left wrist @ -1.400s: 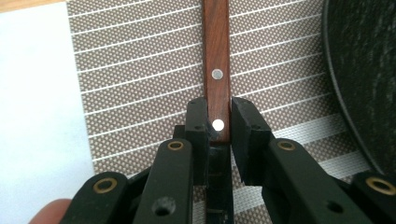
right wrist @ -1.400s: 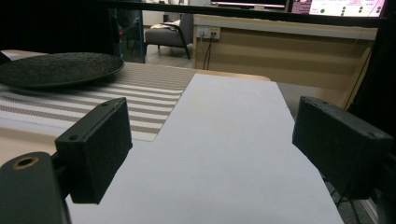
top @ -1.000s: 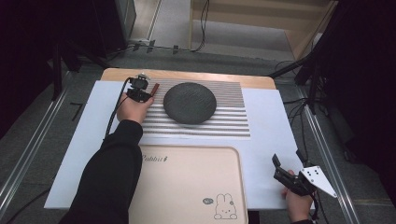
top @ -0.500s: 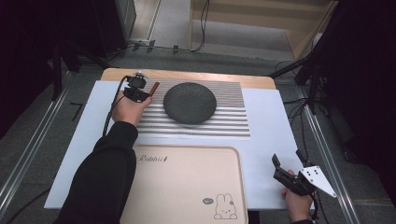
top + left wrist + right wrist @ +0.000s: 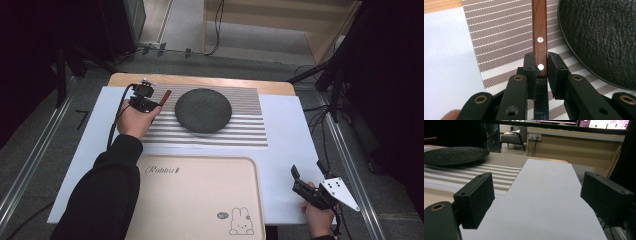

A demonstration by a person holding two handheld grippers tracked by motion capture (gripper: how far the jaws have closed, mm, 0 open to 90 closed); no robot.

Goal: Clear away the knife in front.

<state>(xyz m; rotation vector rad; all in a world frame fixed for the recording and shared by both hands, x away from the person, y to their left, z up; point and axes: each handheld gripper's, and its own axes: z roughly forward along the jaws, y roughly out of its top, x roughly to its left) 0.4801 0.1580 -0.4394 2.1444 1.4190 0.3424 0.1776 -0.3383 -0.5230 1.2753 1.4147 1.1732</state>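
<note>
1. Knife (image 5: 539, 37), gripped at its brown riveted wooden handle, sits on the striped mat (image 5: 250, 131) just left of the dark plate (image 5: 203, 110).
2. Left gripper (image 5: 150, 104) has swung the handle toward the far side since a second ago; placement looks nearly settled.
3. Right gripper (image 5: 300, 181) waits near right, jaws wide, empty.

High view: fixed overhead cam on person's side, looks fwd and down over whole table, far off. Left gripper view: close, looks along own jaws, down onto striped mat (image 5: 499, 37), dark plate (image 5: 599, 37) edge just right of jaws. Right gripper view: low, near-level across table; same plate (image 5: 454, 155) far ahead-left. All 3 views share plate + mat.
</note>
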